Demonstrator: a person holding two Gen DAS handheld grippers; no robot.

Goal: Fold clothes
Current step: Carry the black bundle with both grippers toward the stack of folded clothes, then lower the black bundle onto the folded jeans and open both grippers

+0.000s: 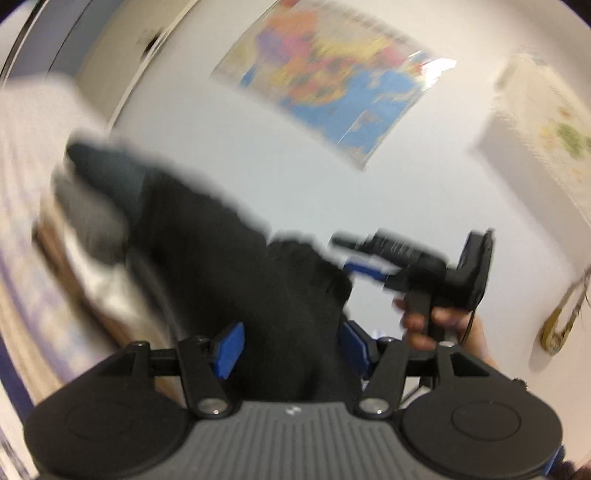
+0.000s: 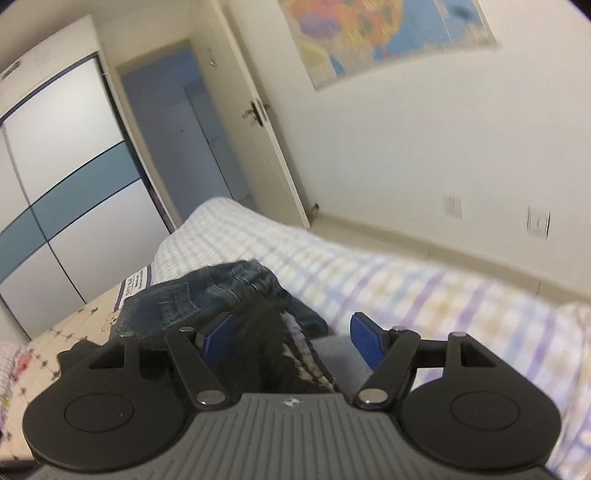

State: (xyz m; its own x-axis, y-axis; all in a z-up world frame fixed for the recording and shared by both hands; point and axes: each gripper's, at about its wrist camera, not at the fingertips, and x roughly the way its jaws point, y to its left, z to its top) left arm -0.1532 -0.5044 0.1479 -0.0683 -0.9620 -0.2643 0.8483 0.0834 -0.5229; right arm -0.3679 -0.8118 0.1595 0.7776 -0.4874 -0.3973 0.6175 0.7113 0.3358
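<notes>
In the left wrist view a black garment (image 1: 221,266) rises from between the blue pads of my left gripper (image 1: 291,347) and stretches up and left, blurred by motion. The jaws stand apart with the cloth between them. My right gripper (image 1: 369,266) shows beyond it, held by a hand, its tips at the garment's edge. In the right wrist view the same black garment (image 2: 269,354) lies between the blue pads of my right gripper (image 2: 295,336), whose jaws stand wide apart. Folded blue jeans (image 2: 207,295) lie on the bed just ahead.
A bed with a checked sheet (image 2: 424,295) fills the foreground. Behind it are a white wall with a map (image 2: 376,33), an open door (image 2: 255,122) and a blue-and-white wardrobe (image 2: 62,192). A wall picture (image 1: 546,122) hangs at the right.
</notes>
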